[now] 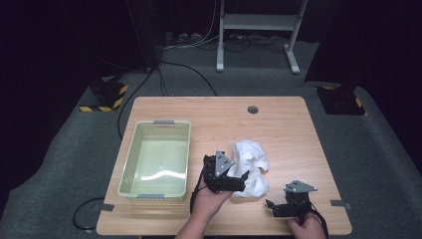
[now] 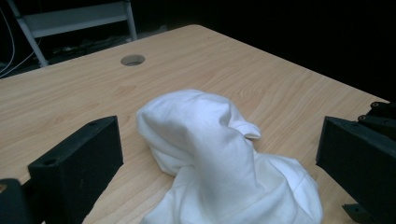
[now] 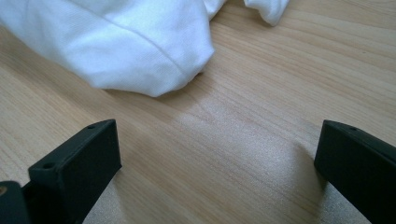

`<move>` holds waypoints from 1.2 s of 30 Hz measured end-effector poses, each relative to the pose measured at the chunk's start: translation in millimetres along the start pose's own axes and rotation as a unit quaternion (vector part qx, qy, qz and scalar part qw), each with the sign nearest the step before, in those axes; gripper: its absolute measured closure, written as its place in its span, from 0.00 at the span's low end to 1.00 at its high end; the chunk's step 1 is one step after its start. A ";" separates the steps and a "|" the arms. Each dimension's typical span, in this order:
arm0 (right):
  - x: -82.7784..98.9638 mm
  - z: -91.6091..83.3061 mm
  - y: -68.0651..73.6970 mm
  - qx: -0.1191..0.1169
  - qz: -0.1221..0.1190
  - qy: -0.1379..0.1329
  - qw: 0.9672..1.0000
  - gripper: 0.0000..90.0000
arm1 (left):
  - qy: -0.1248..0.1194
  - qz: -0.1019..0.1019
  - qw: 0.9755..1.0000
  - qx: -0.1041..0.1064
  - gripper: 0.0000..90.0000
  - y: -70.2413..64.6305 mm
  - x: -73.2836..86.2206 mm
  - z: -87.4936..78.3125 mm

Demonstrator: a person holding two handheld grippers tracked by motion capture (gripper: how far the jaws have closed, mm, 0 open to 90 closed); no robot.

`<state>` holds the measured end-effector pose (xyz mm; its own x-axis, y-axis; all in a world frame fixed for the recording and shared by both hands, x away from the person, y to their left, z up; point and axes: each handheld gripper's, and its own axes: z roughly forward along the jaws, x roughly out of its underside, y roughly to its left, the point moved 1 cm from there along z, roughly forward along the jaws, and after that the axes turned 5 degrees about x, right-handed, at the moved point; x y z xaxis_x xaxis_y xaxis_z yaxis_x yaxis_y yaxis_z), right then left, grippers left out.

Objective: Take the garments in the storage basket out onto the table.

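Basket, one, pale green, sits left on worktop in high view. One white cloth lies mid-worktop. Left tongs gape wide at cloth, gripping nothing; right tongs wide open, empty, near cloth's edge.

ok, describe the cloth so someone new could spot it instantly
Start at the wooden table. Right of the pale green basket, toward the near edge, lies a crumpled white cloth, with the open left gripper at its side. It is the one soft, white, bunched thing there.
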<state>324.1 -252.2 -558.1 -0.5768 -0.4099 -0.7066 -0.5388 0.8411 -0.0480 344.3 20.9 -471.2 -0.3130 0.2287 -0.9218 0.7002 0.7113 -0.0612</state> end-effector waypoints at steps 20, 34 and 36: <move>-0.1 0.2 0.4 0.002 -0.002 0.001 1.000 0.00 | -0.004 -0.007 1.000 0.002 0.00 -10.0 39.2 -46.5; -0.1 0.3 1.6 0.005 -0.004 0.003 1.000 0.00 | 0.033 0.029 0.999 -0.011 0.01 -22.0 93.2 -53.9; -0.1 0.4 1.6 0.005 -0.004 0.003 1.000 0.00 | 0.045 0.032 0.998 -0.011 0.01 -22.7 102.0 -51.2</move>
<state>323.6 -250.7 -558.4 -0.5760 -0.4196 -0.7016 -0.5373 0.8411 -0.0619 263.6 62.1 -544.3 -0.3245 0.3318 -0.8858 0.7069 0.7073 0.0059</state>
